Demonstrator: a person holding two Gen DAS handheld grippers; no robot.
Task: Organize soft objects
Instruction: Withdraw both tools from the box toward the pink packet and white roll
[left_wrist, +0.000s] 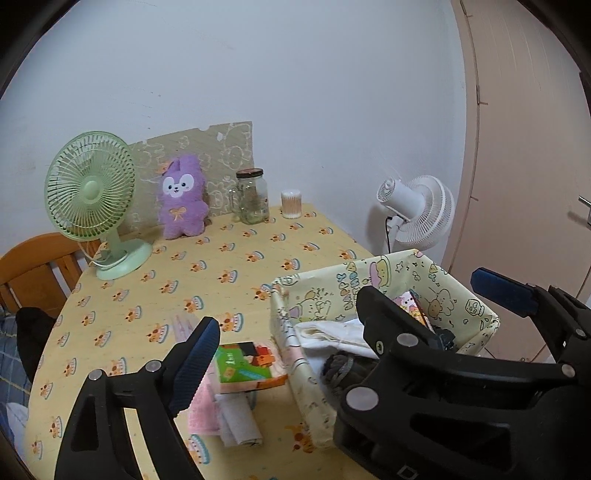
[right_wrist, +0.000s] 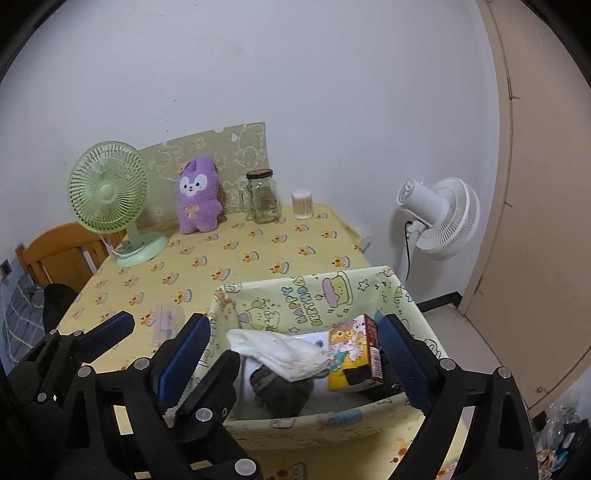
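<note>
Both my tools are tilted down over the near edge of the table, side by side. Left tool (left_wrist: 354, 328): jaws wide apart, nothing between the pads. Right tool (right_wrist: 295, 358): also spread wide, straddling the near part of the fabric bin (right_wrist: 369, 291), pads not pressing anything.

Bin holds a white cloth (right_wrist: 280, 350), a dark grey knit piece (right_wrist: 280, 391) and a cartoon-print box (right_wrist: 354, 354). Just left of the bin on the table (left_wrist: 221, 266): a pink towel (left_wrist: 199, 410), a rolled grey cloth (left_wrist: 240, 417) and a green-orange packet (left_wrist: 247, 365) on top of them.

Farther back: green desk fan (left_wrist: 92, 199), purple plush rabbit (left_wrist: 183, 199) leaning upright on a patterned board (left_wrist: 225, 147), glass jar (left_wrist: 251, 197), cotton swab tub (left_wrist: 291, 204).

Beyond the table: wooden chair (left_wrist: 37, 266) on the left, white floor fan (left_wrist: 417, 210) on the right, white wall, door.
</note>
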